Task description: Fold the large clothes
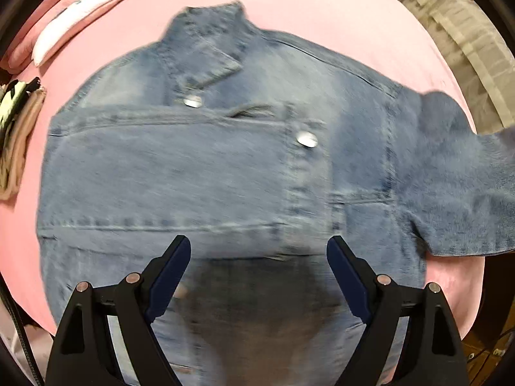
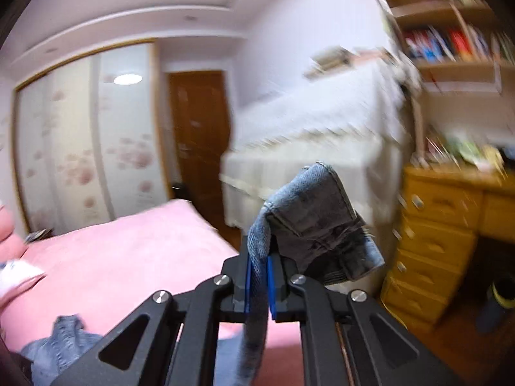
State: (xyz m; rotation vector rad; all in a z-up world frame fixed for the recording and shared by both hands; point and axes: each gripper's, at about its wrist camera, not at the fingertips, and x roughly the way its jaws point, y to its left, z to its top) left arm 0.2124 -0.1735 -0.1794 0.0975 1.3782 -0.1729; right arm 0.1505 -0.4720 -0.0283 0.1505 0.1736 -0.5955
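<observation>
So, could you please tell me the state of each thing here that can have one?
denim jacket: spread on the pink bed, buttoned
jacket sleeve: lifted, pinched
left gripper: open, empty, above jacket
right gripper: shut on sleeve
wooden door: closed

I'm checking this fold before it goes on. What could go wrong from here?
1. The right gripper pinches only a narrow strip of the denim cuff; the heavy sleeve could slip out.
2. The left gripper hangs open over the jacket, pinning nothing, so the pull may drag the jacket across the bed.
</observation>
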